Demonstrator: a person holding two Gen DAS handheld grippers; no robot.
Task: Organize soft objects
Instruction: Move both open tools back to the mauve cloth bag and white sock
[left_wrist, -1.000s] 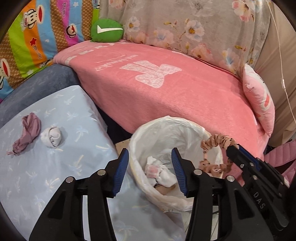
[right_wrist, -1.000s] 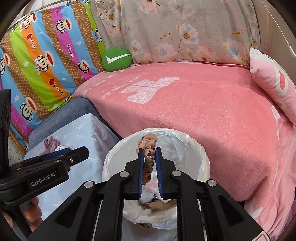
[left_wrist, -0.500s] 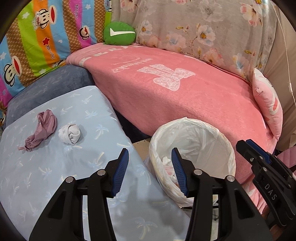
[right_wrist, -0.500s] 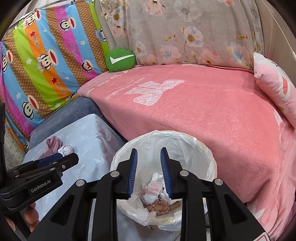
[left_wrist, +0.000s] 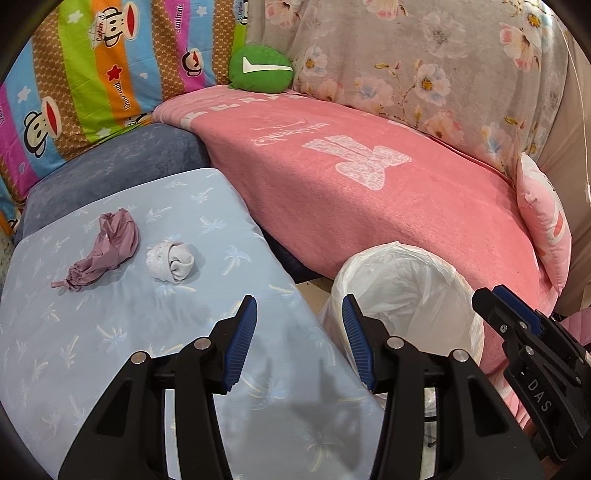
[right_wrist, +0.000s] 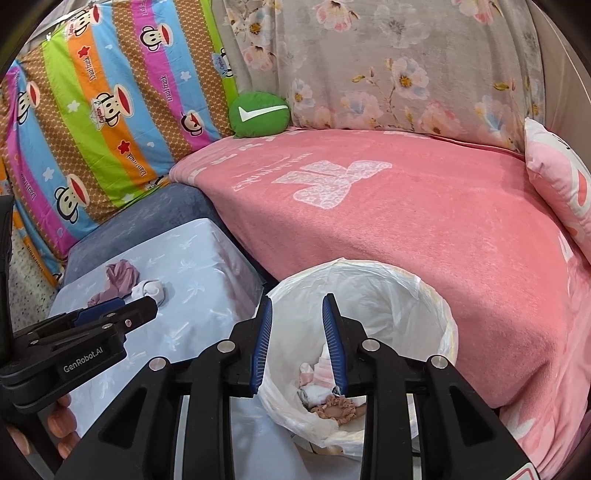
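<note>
A mauve crumpled cloth (left_wrist: 107, 253) and a rolled white sock (left_wrist: 170, 261) lie side by side on the light blue cushion (left_wrist: 110, 332). My left gripper (left_wrist: 299, 321) hangs open and empty over the cushion's right edge, beside the white-lined bin (left_wrist: 406, 291). My right gripper (right_wrist: 297, 319) is open and empty above the bin (right_wrist: 369, 295). Inside the bin lie a tan scrunchie (right_wrist: 334, 410) and white and pink socks (right_wrist: 317, 376). The right view also shows the left gripper (right_wrist: 110, 314) near the sock (right_wrist: 149, 290) and cloth (right_wrist: 120, 275).
A pink blanket (left_wrist: 369, 184) covers the sofa behind the bin. A green round cushion (left_wrist: 260, 72) sits at the back, a pink pillow (left_wrist: 543, 218) at the right. A striped monkey-print cover (right_wrist: 92, 110) and floral cover (right_wrist: 388, 66) hang behind.
My right gripper opened and the tan scrunchie dropped into the bin. My left gripper drifted left, away from the bin and over the blue cushion.
</note>
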